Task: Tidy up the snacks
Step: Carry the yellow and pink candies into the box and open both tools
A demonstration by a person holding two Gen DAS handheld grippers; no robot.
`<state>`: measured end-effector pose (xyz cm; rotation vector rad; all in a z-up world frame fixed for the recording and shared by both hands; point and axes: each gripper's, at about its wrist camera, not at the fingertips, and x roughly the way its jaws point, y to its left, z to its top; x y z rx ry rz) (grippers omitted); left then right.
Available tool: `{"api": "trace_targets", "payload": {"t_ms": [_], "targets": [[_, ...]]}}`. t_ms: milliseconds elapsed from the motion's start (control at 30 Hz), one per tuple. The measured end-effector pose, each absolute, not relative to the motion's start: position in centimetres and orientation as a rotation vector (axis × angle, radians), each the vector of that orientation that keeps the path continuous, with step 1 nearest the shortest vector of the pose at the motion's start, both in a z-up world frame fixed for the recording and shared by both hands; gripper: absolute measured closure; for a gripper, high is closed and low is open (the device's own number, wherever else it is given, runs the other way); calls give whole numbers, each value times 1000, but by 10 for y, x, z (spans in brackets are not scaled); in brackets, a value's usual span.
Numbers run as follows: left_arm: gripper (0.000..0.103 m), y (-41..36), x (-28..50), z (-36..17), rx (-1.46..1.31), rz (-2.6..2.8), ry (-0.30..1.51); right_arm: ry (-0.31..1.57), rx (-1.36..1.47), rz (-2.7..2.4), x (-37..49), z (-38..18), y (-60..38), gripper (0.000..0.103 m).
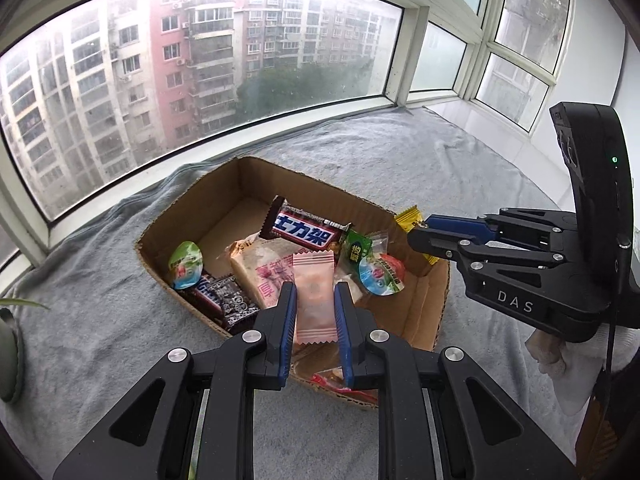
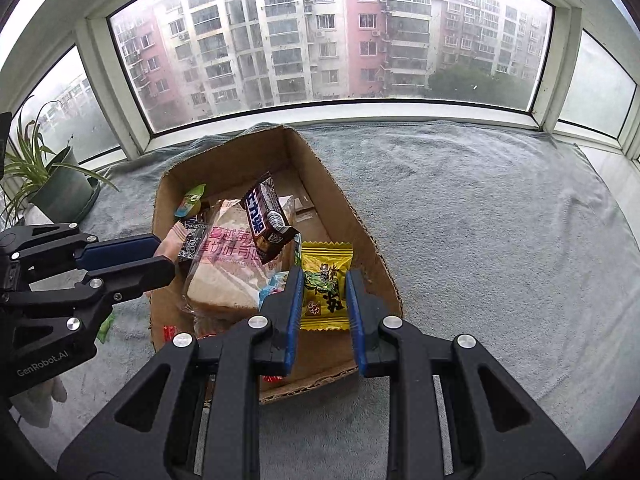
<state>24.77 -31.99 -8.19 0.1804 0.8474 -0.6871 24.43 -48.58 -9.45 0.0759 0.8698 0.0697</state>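
Note:
An open cardboard box point(image 1: 420, 312) point(image 2: 344, 204) lies on a grey towel and holds several snacks: a brown chocolate bar point(image 1: 306, 230) point(image 2: 266, 218), a wrapped bread slice point(image 1: 260, 268) point(image 2: 228, 268), jelly cups point(image 1: 185, 266) and a dark bar point(image 1: 228, 300). My left gripper point(image 1: 315, 296) is shut on a pink snack packet point(image 1: 314, 296) above the box's near side; it also shows in the right wrist view point(image 2: 160, 252). My right gripper point(image 2: 322, 280) is shut on a yellow snack packet point(image 2: 325, 284) over the box's right side; it also shows in the left wrist view point(image 1: 418, 232).
The grey towel point(image 2: 480, 220) covers a window sill, with window panes close behind. A potted plant point(image 2: 60, 188) stands at the left end. A red wrapper point(image 1: 332, 380) lies in the box's near corner. A green wrapper point(image 2: 105, 328) lies on the towel left of the box.

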Motion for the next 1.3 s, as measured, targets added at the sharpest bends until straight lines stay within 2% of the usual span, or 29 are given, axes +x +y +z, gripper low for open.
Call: {"api": "trace_targets", "payload": {"t_ms": [700,733,767,833,1000,1300], "targets": [[84,-333,251,-95,193,-690,894,898,68,60,252,-105,-484,79],[81,-333,251,-96,193,-685,894,900,63,56,252,-105,-484,76],[70,-334,252,-96,192,-682,895,903,61,51,253,-106,-485,63],[50,-333,253,-96,186,-677,898,894,61,43,251,-106,-486,42],[49,-333,253,-98,191,-675,901,887,46,23,251,-104,-487,32],[49,-330,250,-96,190,-670,901,881,35,8,247,-99,-485,32]]}}
